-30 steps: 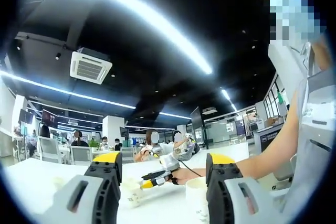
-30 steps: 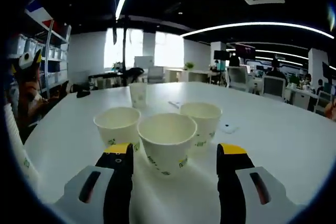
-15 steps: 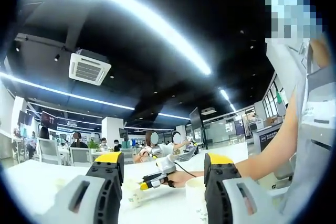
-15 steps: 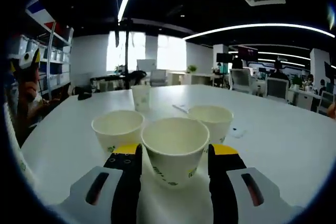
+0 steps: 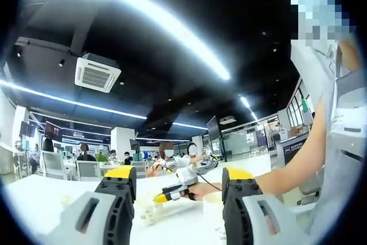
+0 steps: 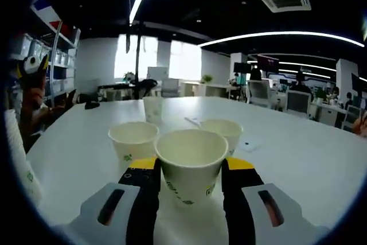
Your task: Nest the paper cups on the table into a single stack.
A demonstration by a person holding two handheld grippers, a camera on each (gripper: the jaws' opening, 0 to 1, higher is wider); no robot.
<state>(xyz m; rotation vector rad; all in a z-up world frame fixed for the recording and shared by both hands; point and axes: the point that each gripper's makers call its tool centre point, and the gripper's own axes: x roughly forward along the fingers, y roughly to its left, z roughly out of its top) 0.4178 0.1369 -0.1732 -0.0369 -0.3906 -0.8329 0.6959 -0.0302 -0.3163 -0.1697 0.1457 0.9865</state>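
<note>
In the right gripper view a white paper cup [image 6: 191,163] with a green mark stands upright between my right gripper's [image 6: 190,167] yellow-tipped jaws, which are shut on its sides. Behind it on the white table [image 6: 298,159] stand a cup on the left [image 6: 133,140], a cup on the right [image 6: 221,130], and a smaller one farther back [image 6: 152,108]. My left gripper [image 5: 179,176] is open, tilted up toward the ceiling, and holds nothing. In its view, the right gripper [image 5: 172,190] shows in a hand, with two cups [image 5: 143,213] [image 5: 211,207] low on the table.
A white cup wall [image 6: 16,156] rises at the left edge of the right gripper view. A dark object [image 6: 92,104] and a small flat item [image 6: 250,142] lie on the table. The person's arm and torso [image 5: 338,142] stand on the right. Other people sit at far desks.
My right gripper's jaws have moved forward around the nearest cup and shut on it. The left gripper has stayed nearly still and open.
</note>
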